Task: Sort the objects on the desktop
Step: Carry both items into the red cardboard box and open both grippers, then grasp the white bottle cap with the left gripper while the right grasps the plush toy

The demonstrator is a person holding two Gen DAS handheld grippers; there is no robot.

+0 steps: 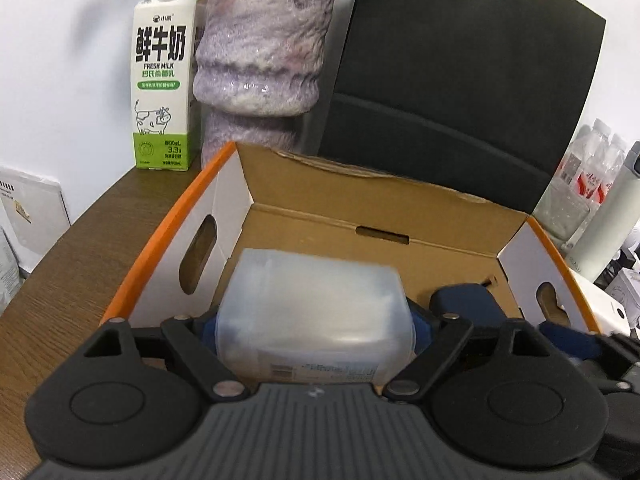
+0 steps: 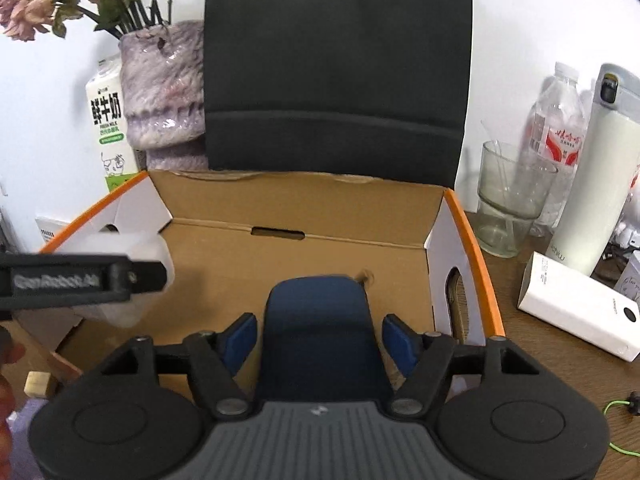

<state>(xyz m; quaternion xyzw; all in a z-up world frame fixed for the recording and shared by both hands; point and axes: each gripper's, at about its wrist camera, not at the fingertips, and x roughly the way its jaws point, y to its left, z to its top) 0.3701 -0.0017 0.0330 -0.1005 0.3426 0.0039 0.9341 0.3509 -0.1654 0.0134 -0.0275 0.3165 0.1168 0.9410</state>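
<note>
An open cardboard box [image 1: 362,220] with orange rims stands on the brown desk; it also shows in the right wrist view [image 2: 304,208]. My left gripper [image 1: 314,324] is shut on a translucent white plastic container [image 1: 316,308] and holds it over the box's left half; the container also shows at the left of the right wrist view [image 2: 156,252]. My right gripper [image 2: 318,338] is open, its blue pads on either side of a dark blue case [image 2: 318,320] that lies in the box's right half. The pads stand apart from the case. The case also shows in the left wrist view [image 1: 464,302].
Behind the box stand a milk carton [image 1: 162,84], a purple vase [image 1: 256,60] with flowers and a black chair back [image 2: 336,64]. To the right are a glass [image 2: 508,200], a water bottle [image 2: 560,128], a white flask [image 2: 604,176] and a white box [image 2: 580,308].
</note>
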